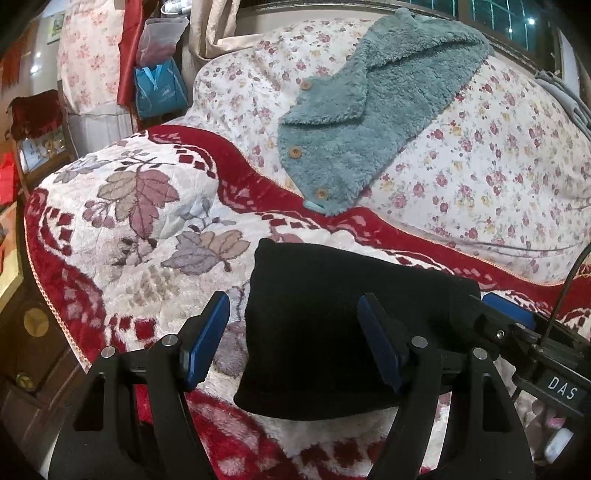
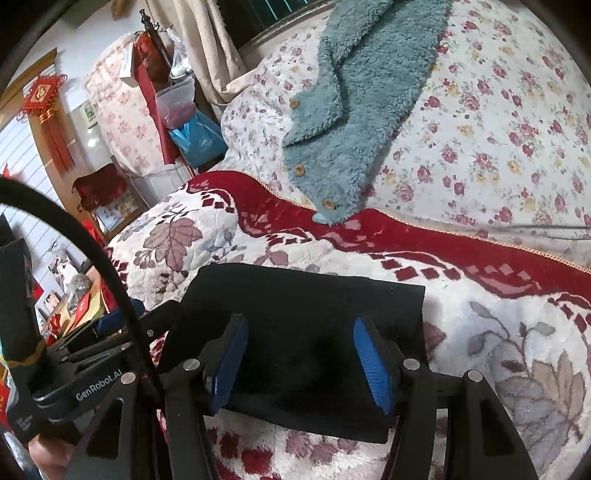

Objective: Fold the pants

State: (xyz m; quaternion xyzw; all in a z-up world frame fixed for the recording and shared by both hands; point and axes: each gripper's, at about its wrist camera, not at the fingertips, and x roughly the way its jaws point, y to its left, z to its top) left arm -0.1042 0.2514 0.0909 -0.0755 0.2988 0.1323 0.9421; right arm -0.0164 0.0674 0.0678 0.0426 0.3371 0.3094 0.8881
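Black pants (image 1: 332, 332): folded into a compact rectangle on the bed's red floral blanket (image 1: 122, 221). Soft, limp, light, probably fleece; take by edges or corners. Left gripper (image 1: 291, 339) and right gripper (image 2: 299, 362): fingers apart, holding nothing.

A bed (image 1: 480, 177) under floral quilts, beige curtain (image 1: 214, 26) beside a dark window (image 1: 506, 14)

The folded pants (image 1: 325, 332) lie on the blanket (image 1: 147, 221) near the bed's near edge, with the left hand-held gripper (image 1: 291, 343) over their left side and the right hand-held gripper (image 2: 295, 362) over their right. Behind them, past the blanket's far edge, a fleece garment (image 1: 369, 122) lies on the quilt (image 1: 498, 166). Bags (image 1: 160, 88) hang beyond the bed's far left corner.
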